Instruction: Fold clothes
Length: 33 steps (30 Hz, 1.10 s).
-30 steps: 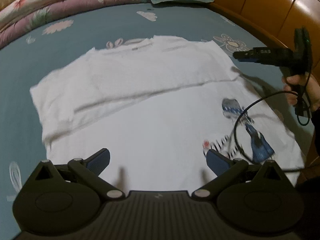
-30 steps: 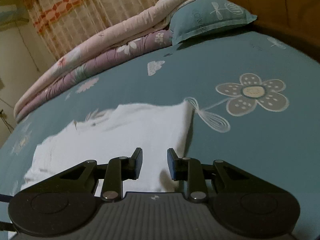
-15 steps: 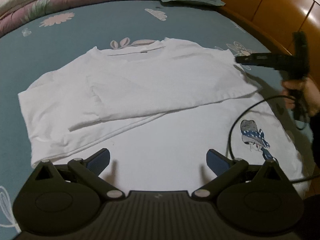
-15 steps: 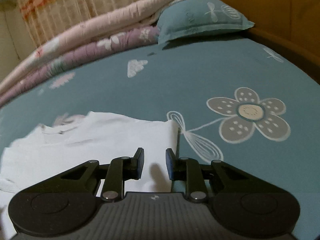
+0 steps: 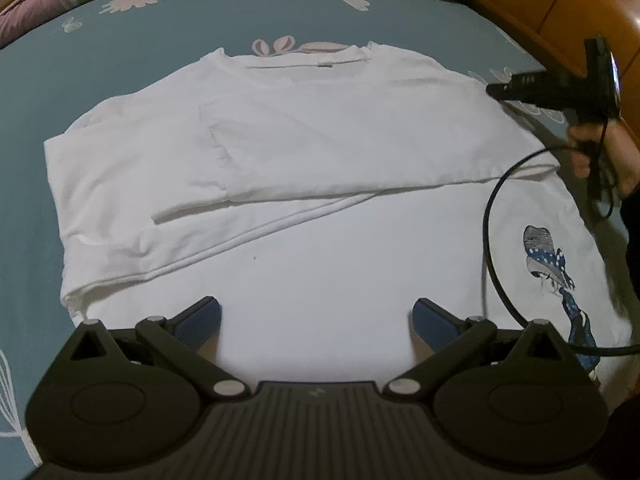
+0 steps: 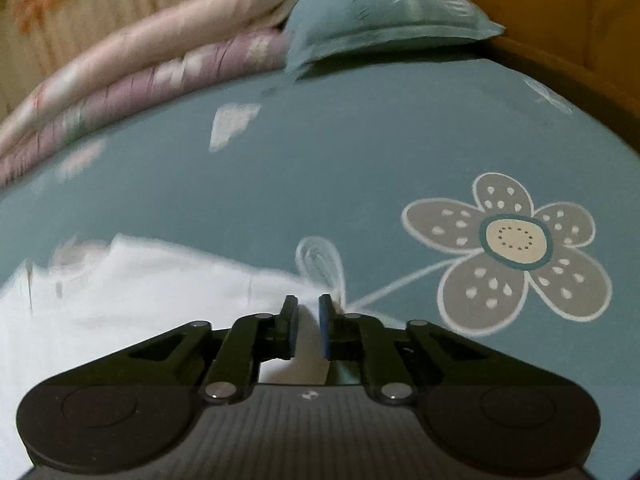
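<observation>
A white long-sleeved shirt [image 5: 320,184] lies flat on the teal bedsheet, collar at the far side, with both sleeves folded across its chest. A blue printed figure [image 5: 552,268] shows near its right hem. My left gripper [image 5: 316,322] is wide open and empty above the shirt's lower part. My right gripper [image 6: 308,320] has a narrow gap between its jaws and hovers over the shirt's right shoulder corner [image 6: 296,284]; nothing is held between them. It also shows in the left wrist view [image 5: 496,90], held by a hand at the shirt's right shoulder.
The teal bedsheet [image 6: 360,168] has flower prints [image 6: 512,240]. Folded pink and purple quilts [image 6: 120,76] and a teal pillow [image 6: 380,12] lie at the far end. A wooden bed board [image 5: 560,12] runs along the right. A black cable [image 5: 492,216] loops over the shirt.
The left gripper has pulled back and up, so the whole shirt shows. The right gripper's jaws have narrowed and moved toward the shirt's right shoulder corner.
</observation>
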Each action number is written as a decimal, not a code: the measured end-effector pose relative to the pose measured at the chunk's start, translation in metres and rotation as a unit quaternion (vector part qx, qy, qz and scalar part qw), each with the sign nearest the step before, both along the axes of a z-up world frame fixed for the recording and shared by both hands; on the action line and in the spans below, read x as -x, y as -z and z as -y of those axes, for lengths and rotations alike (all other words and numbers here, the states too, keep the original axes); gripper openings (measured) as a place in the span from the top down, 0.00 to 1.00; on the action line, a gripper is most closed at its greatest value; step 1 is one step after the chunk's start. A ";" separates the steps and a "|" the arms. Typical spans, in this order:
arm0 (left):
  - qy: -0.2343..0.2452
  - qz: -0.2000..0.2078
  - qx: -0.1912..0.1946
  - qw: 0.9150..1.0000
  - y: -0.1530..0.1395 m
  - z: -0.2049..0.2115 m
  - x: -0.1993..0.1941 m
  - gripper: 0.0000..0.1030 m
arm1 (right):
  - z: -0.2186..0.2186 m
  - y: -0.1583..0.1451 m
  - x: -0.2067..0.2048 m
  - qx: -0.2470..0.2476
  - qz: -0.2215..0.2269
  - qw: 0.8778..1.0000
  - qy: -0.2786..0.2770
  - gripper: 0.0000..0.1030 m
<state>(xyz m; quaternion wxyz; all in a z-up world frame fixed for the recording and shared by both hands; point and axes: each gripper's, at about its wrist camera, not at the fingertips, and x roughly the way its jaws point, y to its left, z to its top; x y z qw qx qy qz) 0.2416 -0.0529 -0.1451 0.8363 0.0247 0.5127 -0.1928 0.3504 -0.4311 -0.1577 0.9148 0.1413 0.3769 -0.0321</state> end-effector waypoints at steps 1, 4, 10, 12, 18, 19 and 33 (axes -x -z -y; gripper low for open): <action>0.000 0.000 0.001 1.000 0.000 -0.001 0.000 0.01 | 0.000 -0.007 -0.001 0.003 0.004 1.000 0.011 0.84; -0.003 0.001 0.004 1.000 0.001 -0.002 0.000 0.01 | -0.019 -0.021 0.000 0.022 0.025 0.999 -0.020 0.83; -0.001 0.004 0.001 1.000 0.001 0.000 -0.002 0.01 | -0.043 0.003 -0.033 0.042 -0.009 0.997 -0.058 0.85; -0.002 0.006 0.008 1.000 0.001 -0.002 0.000 0.01 | -0.040 0.001 -0.041 0.046 -0.010 0.998 -0.048 0.85; -0.002 0.010 0.013 1.000 0.001 -0.004 -0.001 0.01 | -0.064 -0.016 -0.040 0.047 -0.007 0.995 -0.092 0.82; -0.002 0.011 0.014 1.000 0.001 -0.004 -0.001 0.01 | -0.073 -0.014 -0.041 0.044 -0.011 0.993 -0.112 0.82; -0.005 0.019 0.031 0.999 0.001 -0.009 -0.001 0.01 | -0.119 -0.016 -0.083 0.048 -0.027 0.982 -0.182 0.79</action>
